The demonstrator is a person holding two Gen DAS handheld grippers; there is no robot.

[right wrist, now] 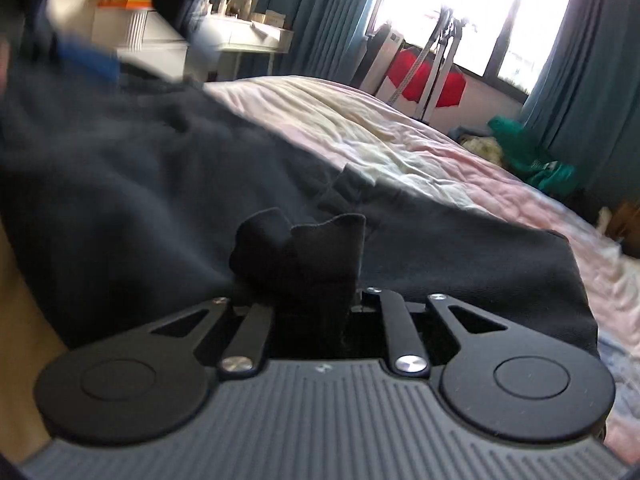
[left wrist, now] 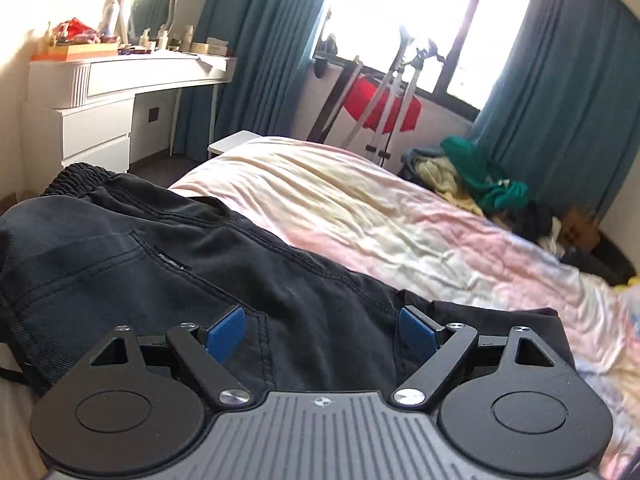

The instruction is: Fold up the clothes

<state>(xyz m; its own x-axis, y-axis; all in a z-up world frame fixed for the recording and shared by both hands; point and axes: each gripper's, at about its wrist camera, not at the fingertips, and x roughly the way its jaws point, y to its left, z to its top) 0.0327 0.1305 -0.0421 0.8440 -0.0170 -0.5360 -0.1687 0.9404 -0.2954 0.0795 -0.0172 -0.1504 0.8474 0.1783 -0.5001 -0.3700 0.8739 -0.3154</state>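
Black trousers (left wrist: 168, 264) with an elastic waistband lie across the near side of a bed covered in a pink and cream sheet (left wrist: 360, 204). My left gripper (left wrist: 320, 332) hovers just above them, jaws wide apart, blue pads (left wrist: 226, 334) bare and nothing between them. In the right wrist view the same black trousers (right wrist: 160, 184) spread over the bed, blurred at the left. My right gripper (right wrist: 308, 280) is shut on a bunched fold of that black cloth (right wrist: 304, 248), which sticks up between its hidden fingers. A blurred blue pad of the other gripper (right wrist: 90, 62) shows at the upper left.
A white dressing table (left wrist: 104, 80) with a mirror stands at the left. Teal curtains (left wrist: 256, 32) frame a bright window. A pile of clothes, one of them green (left wrist: 480, 176), sits at the bed's far right. A stand with a red cloth (left wrist: 380, 104) is beyond the bed.
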